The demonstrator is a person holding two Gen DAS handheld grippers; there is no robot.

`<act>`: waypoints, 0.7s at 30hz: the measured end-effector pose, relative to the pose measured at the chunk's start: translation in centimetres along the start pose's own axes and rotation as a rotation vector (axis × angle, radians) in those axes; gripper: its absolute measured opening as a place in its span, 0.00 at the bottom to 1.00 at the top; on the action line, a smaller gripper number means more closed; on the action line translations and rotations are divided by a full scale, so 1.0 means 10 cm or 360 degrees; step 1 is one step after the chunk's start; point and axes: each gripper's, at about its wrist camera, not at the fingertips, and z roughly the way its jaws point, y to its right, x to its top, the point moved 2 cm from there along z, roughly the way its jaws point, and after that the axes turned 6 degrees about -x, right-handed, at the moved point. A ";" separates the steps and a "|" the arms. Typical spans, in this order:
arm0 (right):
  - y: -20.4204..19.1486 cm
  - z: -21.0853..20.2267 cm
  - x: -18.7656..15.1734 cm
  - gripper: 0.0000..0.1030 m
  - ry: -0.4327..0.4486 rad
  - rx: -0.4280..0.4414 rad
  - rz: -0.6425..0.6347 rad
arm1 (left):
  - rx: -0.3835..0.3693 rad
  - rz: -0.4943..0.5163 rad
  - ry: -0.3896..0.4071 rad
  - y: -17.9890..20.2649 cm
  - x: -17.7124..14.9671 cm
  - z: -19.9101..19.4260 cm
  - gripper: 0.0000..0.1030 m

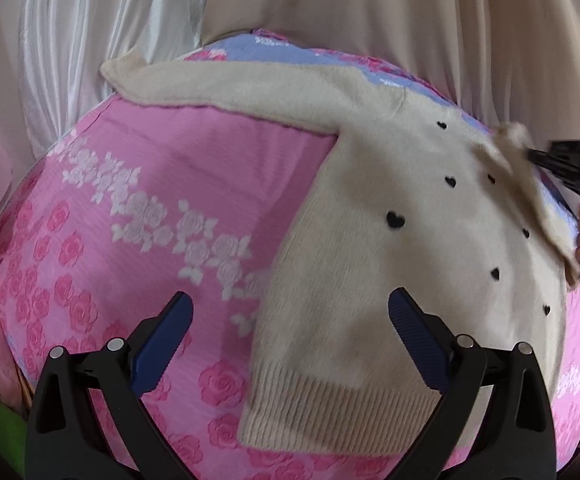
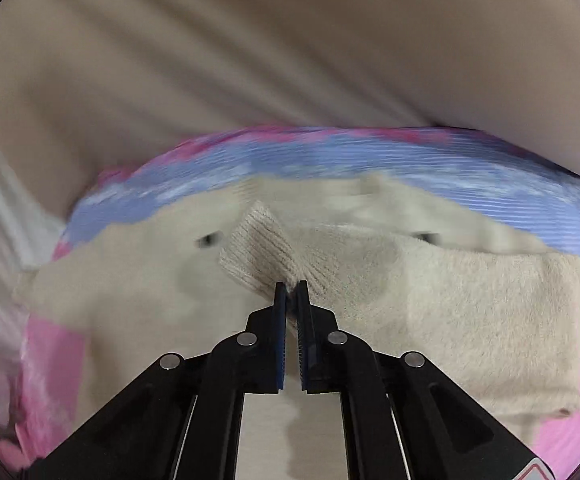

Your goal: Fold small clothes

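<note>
My right claw is clamped on the ribbed cuff of the cream sweater, holding that sleeve over the sweater's body. My left claw stands wide and holds nothing, above the sweater's hem. The sweater lies flat on the pink rose-print bed cover, its other sleeve extended.
</note>
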 end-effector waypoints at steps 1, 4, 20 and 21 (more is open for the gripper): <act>-0.25 0.11 -0.04 0.05 -0.0026 0.0032 -0.0071 | -0.0008 0.0005 0.0010 0.03 0.04 0.01 0.93; -0.71 0.45 -0.22 0.05 -0.0117 0.0066 -0.0180 | -0.0029 0.0019 0.0028 0.10 0.15 0.03 0.93; 0.40 -0.49 -0.84 0.40 0.0080 -0.0083 0.0218 | -0.0448 -0.0181 -0.0091 0.81 1.11 1.00 0.94; 0.58 -0.56 -0.95 0.40 0.0074 -0.0165 0.0247 | -0.0451 -0.0177 -0.0106 0.92 1.19 1.14 0.94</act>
